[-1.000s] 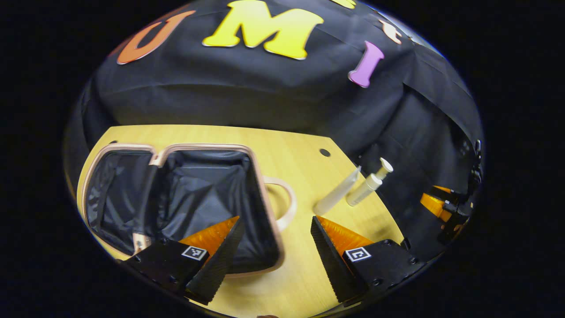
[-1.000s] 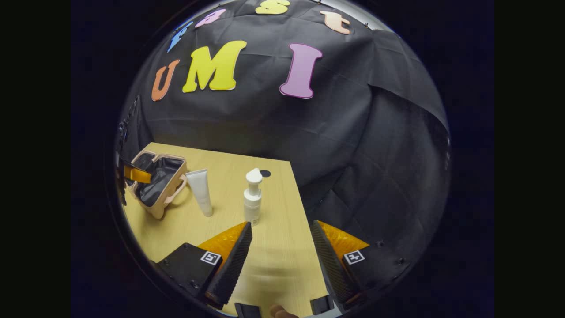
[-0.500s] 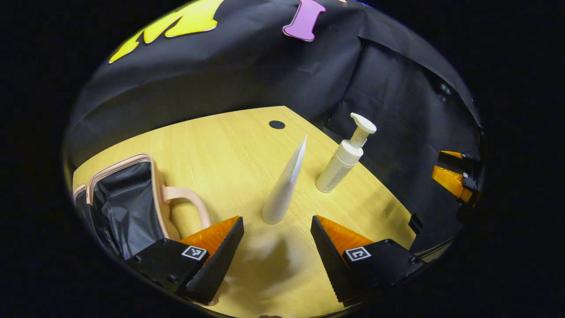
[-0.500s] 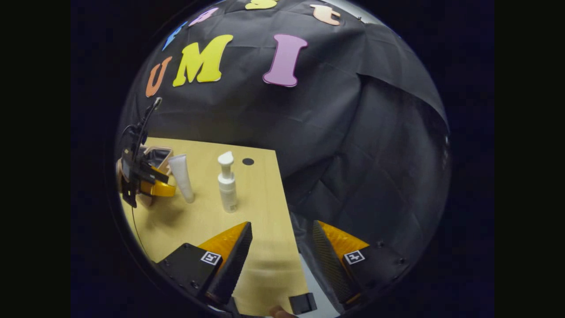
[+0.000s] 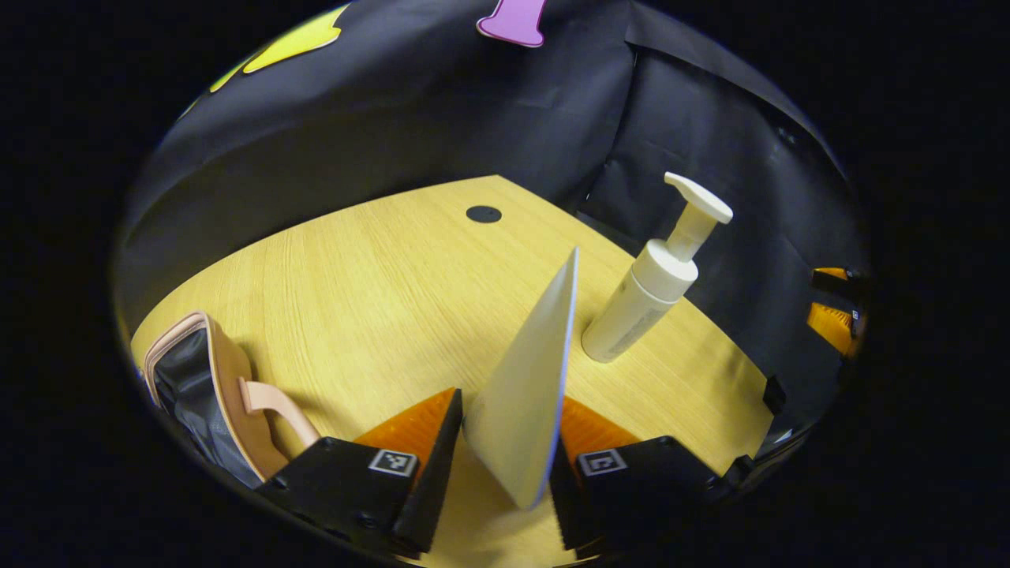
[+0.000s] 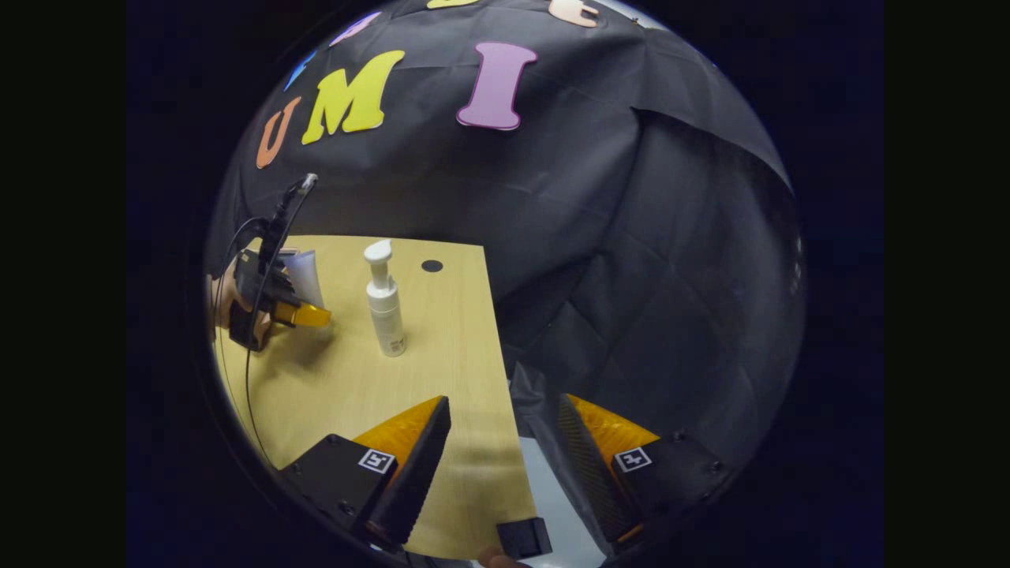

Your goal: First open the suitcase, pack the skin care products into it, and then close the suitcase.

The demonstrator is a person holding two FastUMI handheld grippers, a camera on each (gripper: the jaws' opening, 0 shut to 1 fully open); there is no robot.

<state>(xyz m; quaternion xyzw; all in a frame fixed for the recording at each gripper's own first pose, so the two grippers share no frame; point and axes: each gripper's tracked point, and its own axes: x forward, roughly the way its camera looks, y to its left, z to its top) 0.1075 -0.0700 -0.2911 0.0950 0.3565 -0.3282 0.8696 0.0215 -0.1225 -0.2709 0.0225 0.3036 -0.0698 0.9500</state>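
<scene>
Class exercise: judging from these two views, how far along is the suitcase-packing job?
Done: the suitcase lies open. In hand: the left gripper has its fingers around the white tube. Left: packing the tube and the pump bottle standing on the table, then closing.

The left gripper (image 5: 509,398) has two wedge-shaped fingers (image 5: 430,465) with ribbed inner faces, each set on a black angular mount block (image 5: 331,489). On top of each block sits a small square black-and-white marker tag (image 5: 392,462); dark round screws (image 5: 359,518) dot the block's edge. The right gripper (image 6: 503,398) is built alike. In the right gripper view, thin black cables (image 6: 276,213) rise above the left gripper's block.
</scene>
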